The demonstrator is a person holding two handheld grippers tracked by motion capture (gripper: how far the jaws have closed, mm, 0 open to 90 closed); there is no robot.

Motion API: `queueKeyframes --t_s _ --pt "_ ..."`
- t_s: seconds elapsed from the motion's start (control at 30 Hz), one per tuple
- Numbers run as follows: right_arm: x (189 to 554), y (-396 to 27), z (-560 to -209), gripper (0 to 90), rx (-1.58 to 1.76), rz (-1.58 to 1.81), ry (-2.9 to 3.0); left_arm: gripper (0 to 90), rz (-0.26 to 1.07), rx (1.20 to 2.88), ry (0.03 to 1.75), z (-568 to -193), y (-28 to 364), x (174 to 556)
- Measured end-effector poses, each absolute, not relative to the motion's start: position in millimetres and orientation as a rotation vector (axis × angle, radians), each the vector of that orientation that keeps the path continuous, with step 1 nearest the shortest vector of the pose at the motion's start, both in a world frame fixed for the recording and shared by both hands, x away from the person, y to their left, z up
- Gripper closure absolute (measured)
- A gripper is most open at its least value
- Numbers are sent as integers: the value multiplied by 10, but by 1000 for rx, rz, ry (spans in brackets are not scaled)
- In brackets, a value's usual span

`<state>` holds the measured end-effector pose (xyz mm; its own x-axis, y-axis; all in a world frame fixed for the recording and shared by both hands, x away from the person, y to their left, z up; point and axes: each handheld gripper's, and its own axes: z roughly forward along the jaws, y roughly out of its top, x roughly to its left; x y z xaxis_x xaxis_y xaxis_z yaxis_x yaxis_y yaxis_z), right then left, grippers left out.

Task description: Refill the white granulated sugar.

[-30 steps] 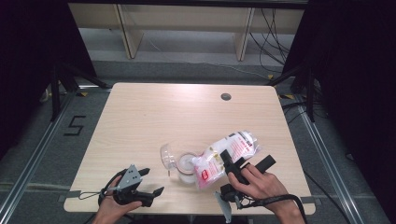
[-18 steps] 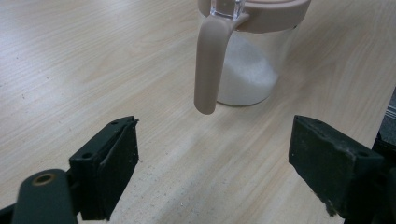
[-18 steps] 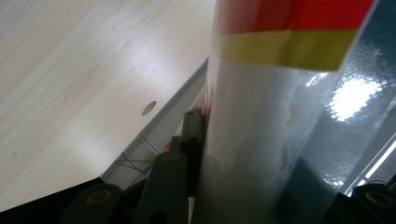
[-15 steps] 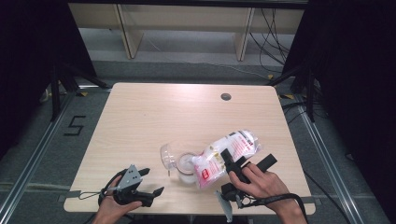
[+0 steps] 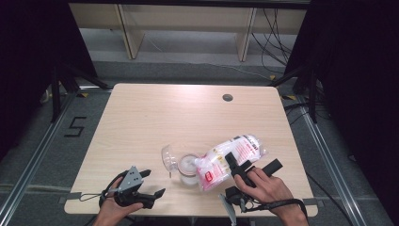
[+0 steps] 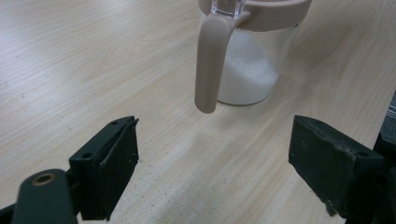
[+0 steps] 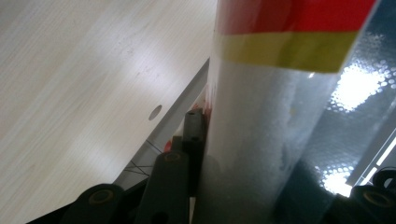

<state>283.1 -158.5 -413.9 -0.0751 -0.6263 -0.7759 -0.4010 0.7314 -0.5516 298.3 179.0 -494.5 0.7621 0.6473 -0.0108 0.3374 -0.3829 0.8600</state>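
The right tool (image 5: pixel 244 170) grips the bag (image 5: pixel 230 155), tipped over the jar (image 5: pixel 187 168), part-filled with white grains. Beside the jar, the left tool (image 5: pixel 150 184) gapes empty; pouring remains

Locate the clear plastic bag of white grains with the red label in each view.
High view: clear plastic bag of white grains lies tilted at lower centre-right, mouth over the clear jar with the pink rim, clamped by the right gripper.
Left gripper view: bag absent; jar at top.
Right gripper view: bag fills the right half.
Shared landmark: pale wooden table.
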Motion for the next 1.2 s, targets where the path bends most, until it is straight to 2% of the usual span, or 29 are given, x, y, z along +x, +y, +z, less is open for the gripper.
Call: queueKeyframes --t_s 0.5,1.2 --pt "2832 -1677 -4151 771 -753 -146 1723 156 391 1982 767 -4962 1778 2975" --pt "2916 -1810 -4137 773 -520 206 1879 156 413 1993 753 -4945 1796 2985"
